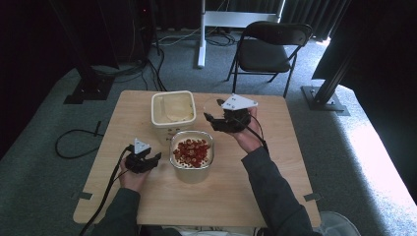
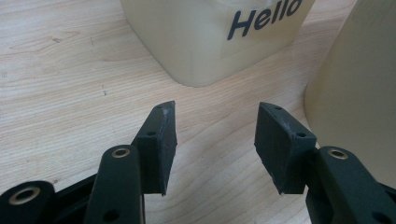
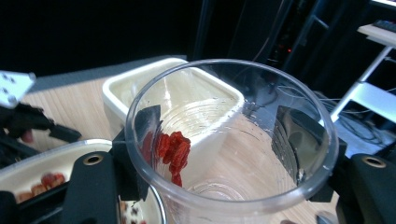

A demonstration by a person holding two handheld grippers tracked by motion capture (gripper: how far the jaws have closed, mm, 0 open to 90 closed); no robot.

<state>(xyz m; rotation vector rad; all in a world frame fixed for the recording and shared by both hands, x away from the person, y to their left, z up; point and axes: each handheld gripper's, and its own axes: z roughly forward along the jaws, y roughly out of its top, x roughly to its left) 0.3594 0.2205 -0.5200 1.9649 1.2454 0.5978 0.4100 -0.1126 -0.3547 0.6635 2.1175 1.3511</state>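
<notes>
My right gripper (image 1: 221, 120) hovers over the far middle of the table, shut on a clear plastic cup (image 1: 214, 105). In the right gripper view its jaws (image 3: 219, 116) press both sides of the tilted cup (image 3: 224, 158), and a few red berries (image 3: 173, 149) cling to the inner wall. A tub of red berries (image 1: 192, 174) stands at the table's middle, just below the cup. Behind it is an empty cream square container (image 1: 172, 109) labelled "Hello" (image 2: 210, 42). My left gripper (image 1: 147, 161) rests low to the left of the tub (image 2: 355, 93), open with nothing between its jaws (image 2: 217, 109).
The wooden table (image 1: 246, 191) has bare room along its front and right side. Beyond its far edge stand a black folding chair (image 1: 268, 46) and a white stand post (image 1: 201, 39). Cables (image 1: 74, 142) lie on the grey carpet at left.
</notes>
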